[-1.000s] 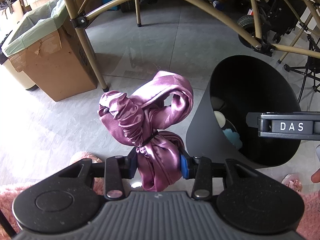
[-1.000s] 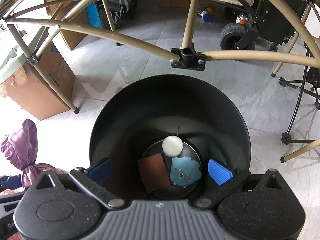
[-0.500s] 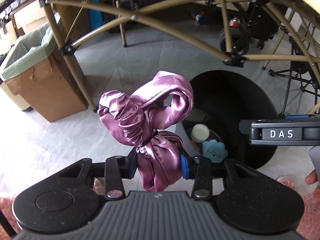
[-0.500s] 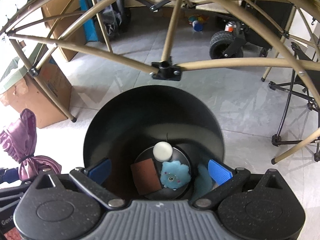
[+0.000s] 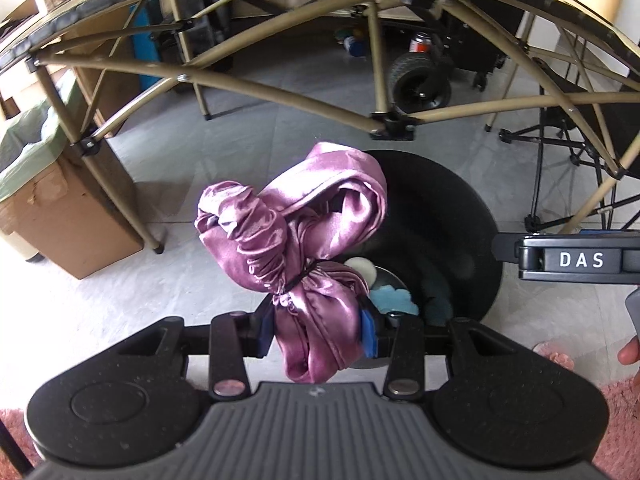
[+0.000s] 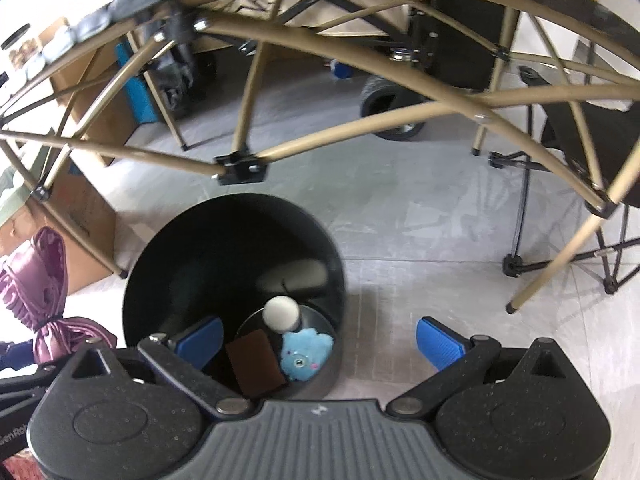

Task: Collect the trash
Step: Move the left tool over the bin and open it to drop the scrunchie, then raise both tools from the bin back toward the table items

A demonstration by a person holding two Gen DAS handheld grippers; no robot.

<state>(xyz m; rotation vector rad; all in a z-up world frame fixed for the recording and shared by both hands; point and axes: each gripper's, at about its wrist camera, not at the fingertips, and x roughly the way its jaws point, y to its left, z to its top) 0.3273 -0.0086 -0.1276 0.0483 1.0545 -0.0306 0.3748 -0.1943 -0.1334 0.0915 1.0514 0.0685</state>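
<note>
My left gripper (image 5: pixel 318 334) is shut on a purple satin scrunchie-like cloth (image 5: pixel 296 236), held above the near-left rim of a black round bin (image 5: pixel 452 224). The cloth also shows at the left edge of the right wrist view (image 6: pixel 44 292). My right gripper (image 6: pixel 320 338) is open and empty, above the near right side of the bin (image 6: pixel 224 252). Inside the bin lie a white round object (image 6: pixel 282 312), a brown rectangular piece (image 6: pixel 254 362) and a blue plush item (image 6: pixel 306 354).
A tan folding table frame (image 5: pixel 280 92) arches over the grey tiled floor behind the bin. A cardboard box with a green liner (image 5: pixel 52 196) stands at left. A black folding chair (image 6: pixel 592 184) stands at right. Pink rug (image 5: pixel 616 416) lies at the near edge.
My left gripper has carried the cloth rightwards and over the bin's rim. My right gripper has moved right and back, so the bin now lies to its left.
</note>
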